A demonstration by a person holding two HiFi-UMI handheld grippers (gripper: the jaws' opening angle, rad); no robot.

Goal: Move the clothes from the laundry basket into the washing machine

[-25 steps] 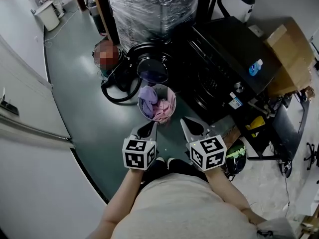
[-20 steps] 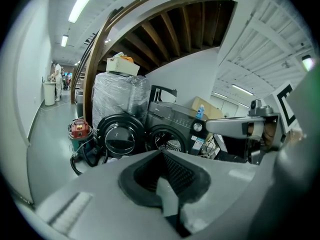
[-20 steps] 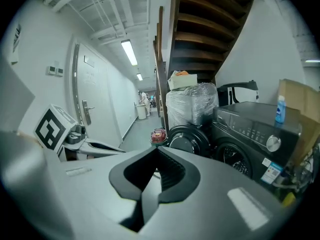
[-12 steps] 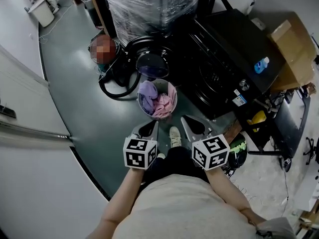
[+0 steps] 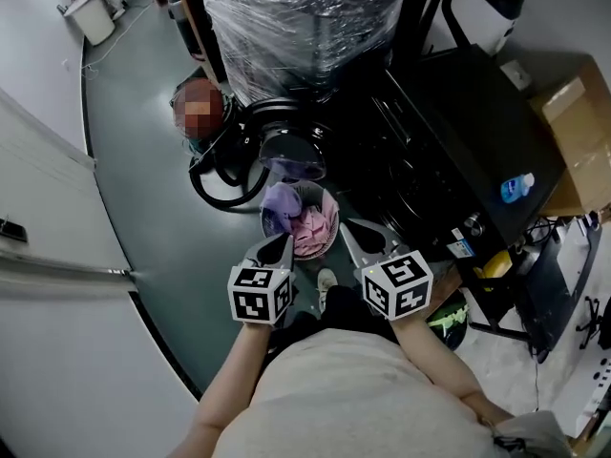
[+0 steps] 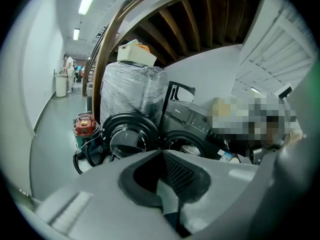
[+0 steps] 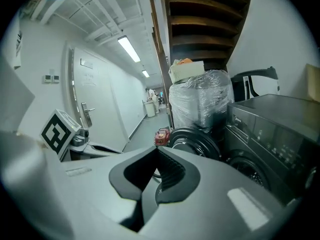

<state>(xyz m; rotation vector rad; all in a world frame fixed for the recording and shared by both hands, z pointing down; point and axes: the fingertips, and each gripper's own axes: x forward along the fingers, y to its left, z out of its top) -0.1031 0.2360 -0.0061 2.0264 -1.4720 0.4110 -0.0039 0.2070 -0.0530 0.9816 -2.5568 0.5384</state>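
Observation:
A round laundry basket (image 5: 327, 240) stands on the floor, holding purple and pink clothes (image 5: 298, 216). Behind it is the black washing machine (image 5: 420, 151) with its round door (image 5: 292, 151) swung open to the left. My left gripper (image 5: 285, 239) is shut and empty, its tip over the basket's near left rim. My right gripper (image 5: 347, 225) is also shut and empty, at the basket's near right rim. In the left gripper view the left gripper (image 6: 161, 151) points at the open door (image 6: 129, 134) and drum opening (image 6: 187, 146). The right gripper (image 7: 157, 148) faces the door (image 7: 196, 140).
A red vacuum (image 5: 199, 108) with a black hose (image 5: 215, 187) sits left of the machine. A plastic-wrapped appliance (image 5: 305, 17) stands behind. A blue bottle (image 5: 516, 188) and a cardboard box (image 5: 582, 132) lie on the right. A white door (image 5: 38, 227) bounds the left.
Both grippers have moved forward, from short of the basket to its near rim. The person stepped closer, and both stayed shut.

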